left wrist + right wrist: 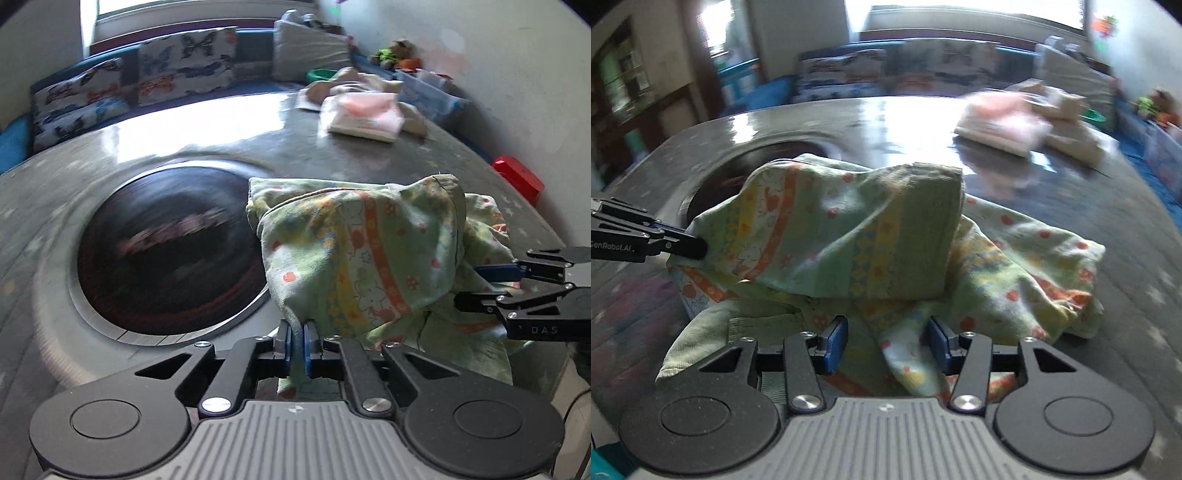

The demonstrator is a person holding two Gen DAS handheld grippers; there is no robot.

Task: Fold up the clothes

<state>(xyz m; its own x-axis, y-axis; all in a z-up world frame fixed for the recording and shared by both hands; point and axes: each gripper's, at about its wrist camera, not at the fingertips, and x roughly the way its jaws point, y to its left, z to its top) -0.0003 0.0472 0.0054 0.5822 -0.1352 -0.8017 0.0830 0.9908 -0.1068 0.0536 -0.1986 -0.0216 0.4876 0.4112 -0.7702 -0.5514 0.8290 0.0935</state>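
Observation:
A light green garment (pixel 369 251) with orange and yellow stripes and small red prints lies bunched on the grey table (pixel 221 129). My left gripper (pixel 297 343) is shut on a hanging edge of it, the cloth pinched between the blue pads. In the right wrist view the same garment (pixel 857 229) is heaped in front of my right gripper (pixel 886 345). That gripper stands open, with a loose fold lying between the pads and touching neither. The left gripper (pixel 698 243) grips the cloth's left end there. The right gripper (pixel 465 284) shows at the garment's right side in the left wrist view.
A round dark inset (pixel 166 254) sits in the table left of the garment. A stack of folded pink and white clothes (pixel 362 114) lies at the far right. Butterfly cushions (pixel 147 74) line a bench behind. A red box (pixel 521 177) sits off the right edge.

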